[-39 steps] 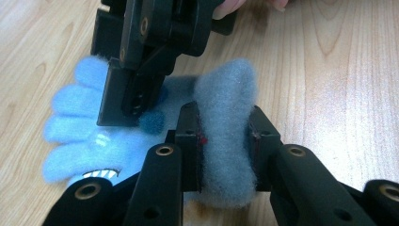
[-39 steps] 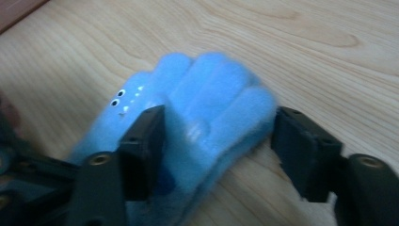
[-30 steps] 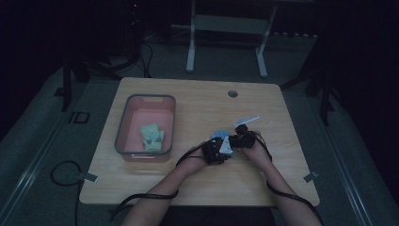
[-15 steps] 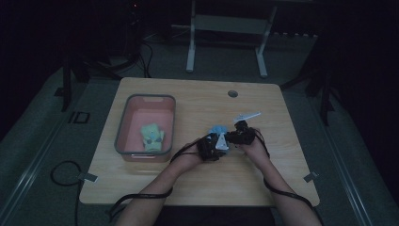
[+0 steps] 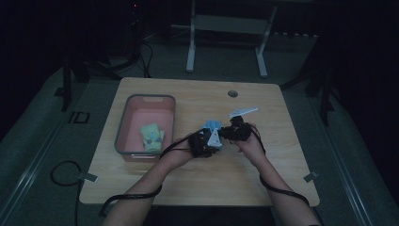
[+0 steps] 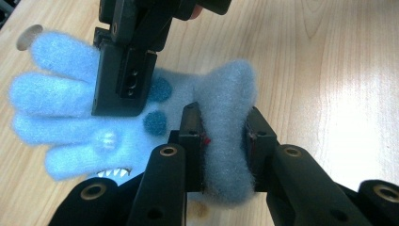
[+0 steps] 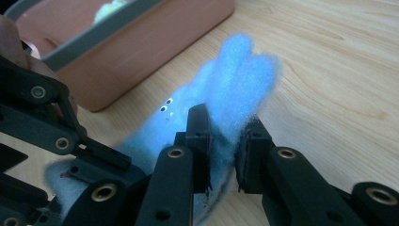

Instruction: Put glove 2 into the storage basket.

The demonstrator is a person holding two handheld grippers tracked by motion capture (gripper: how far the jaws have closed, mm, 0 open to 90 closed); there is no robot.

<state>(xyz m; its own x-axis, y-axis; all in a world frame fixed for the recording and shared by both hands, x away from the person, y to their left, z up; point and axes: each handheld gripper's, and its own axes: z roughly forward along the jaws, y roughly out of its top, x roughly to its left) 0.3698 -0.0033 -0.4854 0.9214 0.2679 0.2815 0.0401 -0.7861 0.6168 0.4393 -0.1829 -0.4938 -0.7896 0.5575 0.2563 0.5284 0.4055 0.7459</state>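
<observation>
While both hands meet over the middle of the wooden counter (image 5: 282, 188), a fuzzy blue glove (image 6: 70, 101) is pinched between them, one tool at each end. In the left gripper view the left tool (image 6: 225, 136) has its two black jaws clamped on the thick cuff end of the glove, the pile bulging out above and below the pads. The glove's four stubby fingers fan out to the left of that view, over the wood, and its face carries two dark blue dots and a row of small white teeth near the lower edge. The right tool (image 6: 124, 70) comes down from the top of the same view and grips the glove near the base of those fingers.

From the right gripper view, the right tool (image 7: 225, 141) has its jaws drawn in narrow on the blue pile, which stands up in a soft peak above the pads. Two tiny round eyes sit on the fabric just left of the jaws. The left tool's black linkage fills the lower left corner there.

In the high view the glove (image 5: 212, 128) is a small pale patch between the two hands, probably just off the counter, though the dim light leaves that unsure. A pink bin (image 5: 127, 123) with a grey rim sits to the left, holding a pale green glove (image 5: 151, 136).
</observation>
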